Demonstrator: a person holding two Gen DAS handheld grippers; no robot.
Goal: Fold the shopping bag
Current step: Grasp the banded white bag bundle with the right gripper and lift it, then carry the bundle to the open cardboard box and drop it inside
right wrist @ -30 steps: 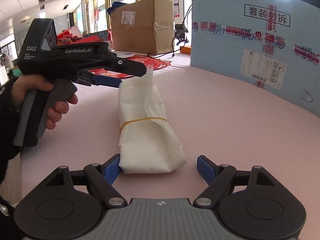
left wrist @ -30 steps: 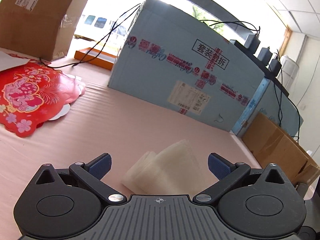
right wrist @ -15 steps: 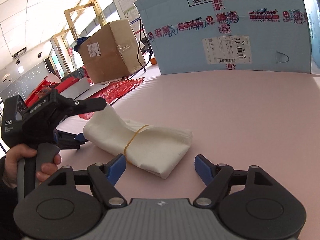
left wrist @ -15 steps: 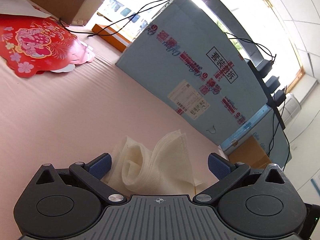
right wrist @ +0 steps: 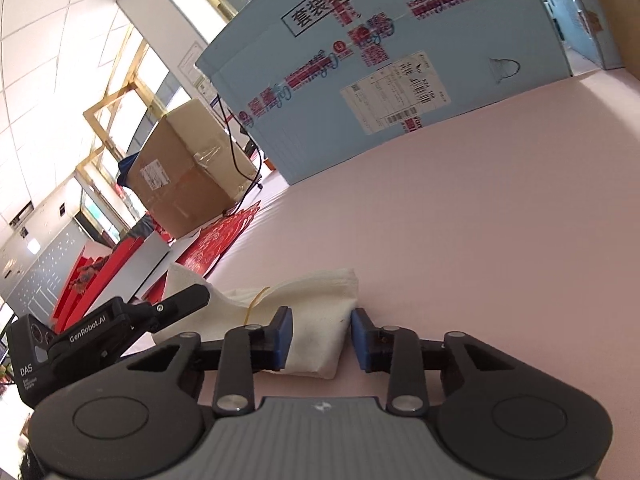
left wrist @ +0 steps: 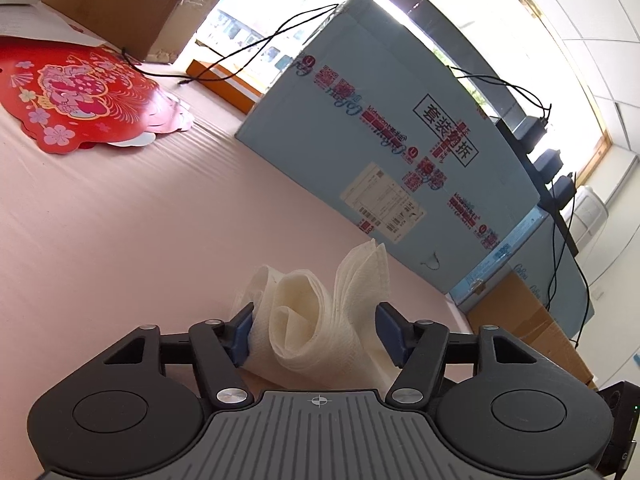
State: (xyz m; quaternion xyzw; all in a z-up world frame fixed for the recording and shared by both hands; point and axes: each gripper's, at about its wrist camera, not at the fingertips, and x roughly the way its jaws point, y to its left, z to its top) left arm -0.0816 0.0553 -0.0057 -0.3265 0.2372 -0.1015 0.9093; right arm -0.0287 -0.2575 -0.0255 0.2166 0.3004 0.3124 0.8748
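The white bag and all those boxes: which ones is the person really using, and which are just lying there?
Part of the job:
white bag, rolled
yellow rubber band around it
left tool, closing on one end
right tool, closing on the other end

Just lying about:
blue box
brown box
red paper decoration

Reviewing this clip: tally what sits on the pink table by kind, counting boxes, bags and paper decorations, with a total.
Large light-blue printed cartons: 1
Brown cardboard boxes: 1
Flat orange boxes: 1
White folded shopping bags bound by a yellow rubber band: 1
Red paper cut-out decorations: 1
Total: 5
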